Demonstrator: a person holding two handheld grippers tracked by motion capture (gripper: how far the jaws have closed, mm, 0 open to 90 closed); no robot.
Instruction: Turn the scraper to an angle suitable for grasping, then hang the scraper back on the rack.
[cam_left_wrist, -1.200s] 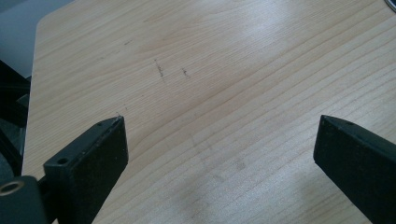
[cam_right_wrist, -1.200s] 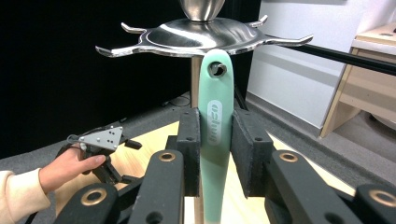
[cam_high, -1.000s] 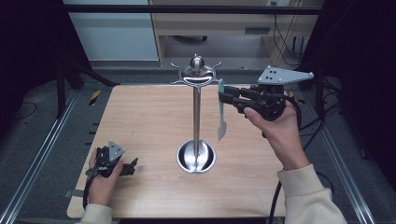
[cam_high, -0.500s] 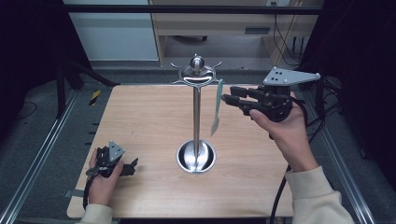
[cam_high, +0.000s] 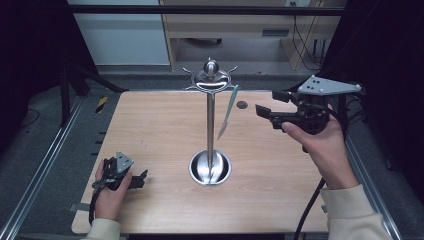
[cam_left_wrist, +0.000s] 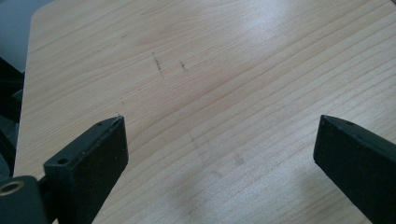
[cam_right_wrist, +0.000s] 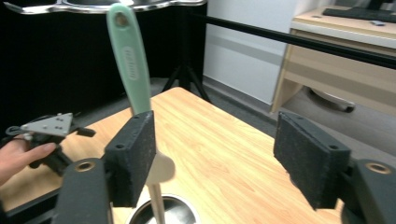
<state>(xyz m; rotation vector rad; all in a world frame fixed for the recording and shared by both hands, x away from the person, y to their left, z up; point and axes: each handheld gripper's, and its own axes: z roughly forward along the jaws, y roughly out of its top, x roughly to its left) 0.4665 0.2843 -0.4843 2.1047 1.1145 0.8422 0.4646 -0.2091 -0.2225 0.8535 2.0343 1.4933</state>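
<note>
Mint spatula (cam_high: 227, 111) hanging from steel stand (cam_high: 210, 120), right hand-held gripper (cam_high: 265, 109) wide beside it, left hand-held gripper (cam_high: 141, 179) wide on table (cam_high: 150, 130)

In the right gripper view, the right gripper (cam_right_wrist: 215, 158) hides the green utensil's (cam_right_wrist: 130, 65) lower part.

i see a polished metal stand (cam_high: 210, 125) at the frame's centre, its round base mirror-glossy. the utensil (cam_high: 227, 112) hanging from it looks like smooth mint plastic, faintly satin. the table (cam_high: 150, 135) is pale wood with fine grain and a soft sheen. my right gripper (cam_right_wrist: 215, 154) at lower frame carries matt black, slightly rough-textured jaw pads.
</note>
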